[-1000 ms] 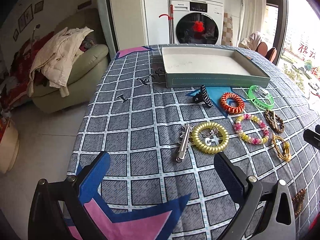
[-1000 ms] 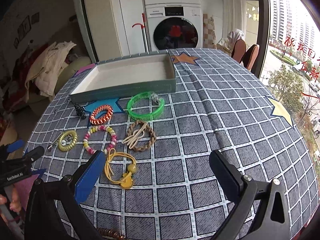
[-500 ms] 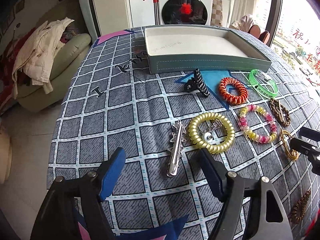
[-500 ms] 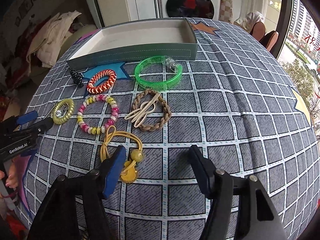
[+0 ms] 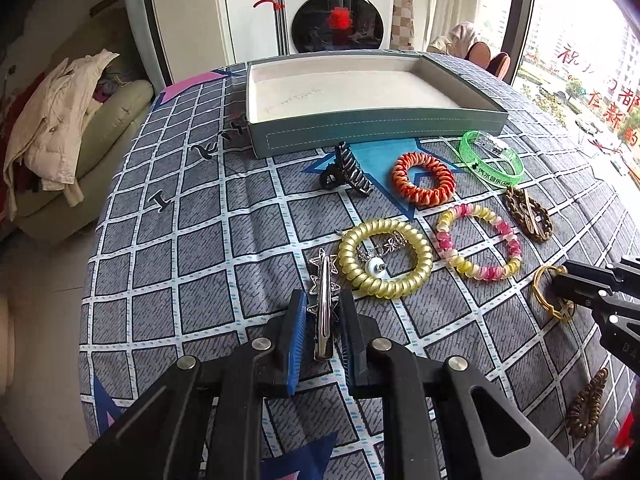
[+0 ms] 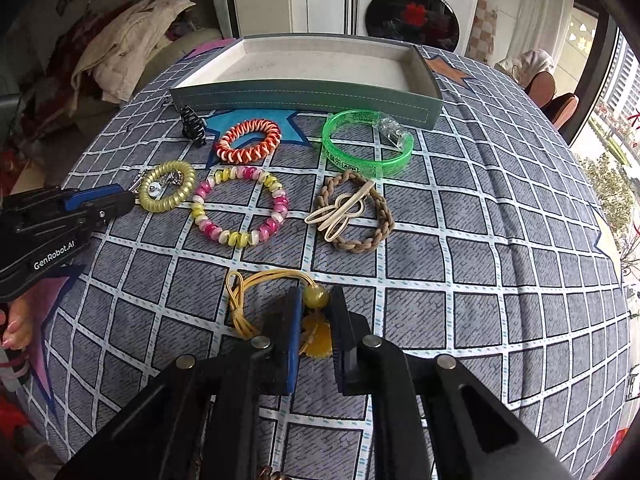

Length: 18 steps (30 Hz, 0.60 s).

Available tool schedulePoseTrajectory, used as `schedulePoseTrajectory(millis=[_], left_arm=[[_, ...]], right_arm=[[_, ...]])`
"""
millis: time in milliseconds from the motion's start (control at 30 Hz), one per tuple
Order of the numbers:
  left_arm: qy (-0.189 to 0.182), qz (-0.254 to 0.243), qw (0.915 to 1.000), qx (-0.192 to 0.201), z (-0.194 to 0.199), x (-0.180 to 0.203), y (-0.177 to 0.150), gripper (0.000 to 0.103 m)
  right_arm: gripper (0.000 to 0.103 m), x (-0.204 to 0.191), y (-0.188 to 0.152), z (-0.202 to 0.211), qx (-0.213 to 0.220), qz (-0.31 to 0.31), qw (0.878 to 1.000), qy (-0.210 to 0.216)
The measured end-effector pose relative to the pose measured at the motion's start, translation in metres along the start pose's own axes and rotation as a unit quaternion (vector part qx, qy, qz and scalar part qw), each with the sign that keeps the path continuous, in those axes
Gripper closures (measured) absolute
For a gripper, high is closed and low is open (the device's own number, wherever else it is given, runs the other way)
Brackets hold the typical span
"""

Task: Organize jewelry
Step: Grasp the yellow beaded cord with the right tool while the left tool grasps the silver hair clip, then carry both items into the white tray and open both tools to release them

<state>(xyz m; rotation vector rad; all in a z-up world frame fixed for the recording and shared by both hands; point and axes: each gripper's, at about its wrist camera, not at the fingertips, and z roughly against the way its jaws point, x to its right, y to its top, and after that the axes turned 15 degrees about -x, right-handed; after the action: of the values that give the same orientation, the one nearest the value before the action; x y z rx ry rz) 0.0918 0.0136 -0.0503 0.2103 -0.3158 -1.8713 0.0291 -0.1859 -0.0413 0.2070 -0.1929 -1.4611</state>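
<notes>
We've got our left gripper (image 5: 323, 330) clamped on the silver hair clip (image 5: 323, 312), and our right gripper (image 6: 315, 326) pinching the yellow cord bracelet (image 6: 256, 300), both on the tablecloth (image 6: 480, 240).

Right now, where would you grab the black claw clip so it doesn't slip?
Grip the black claw clip across its long toothed body, coming down from above with one finger on each side. It lies on the tablecloth just before the tray; its curved teeth would likely slide off from the ends.
</notes>
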Motion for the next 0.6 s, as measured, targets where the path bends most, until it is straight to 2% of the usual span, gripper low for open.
schedulePoseTrajectory(millis=[267,467,600], left_arm=[[-0.031,0.030,0.9989,0.020,0.025,-0.015,-0.006,0.067],[-0.056,0.040,0.9968,0.041,0.048,-0.020,0.009,0.067],[-0.061,0.040,0.9958,0.056,0.060,-0.019,0.026,0.067]], right_arm=[[0.088,0.022,0.009,0.021,0.029,-0.026,0.998,0.052],[0.088,0.034,0.033,0.042,0.050,-0.035,0.995,0.082],[0.088,0.038,0.053,0.055,0.067,-0.030,0.994,0.085]])
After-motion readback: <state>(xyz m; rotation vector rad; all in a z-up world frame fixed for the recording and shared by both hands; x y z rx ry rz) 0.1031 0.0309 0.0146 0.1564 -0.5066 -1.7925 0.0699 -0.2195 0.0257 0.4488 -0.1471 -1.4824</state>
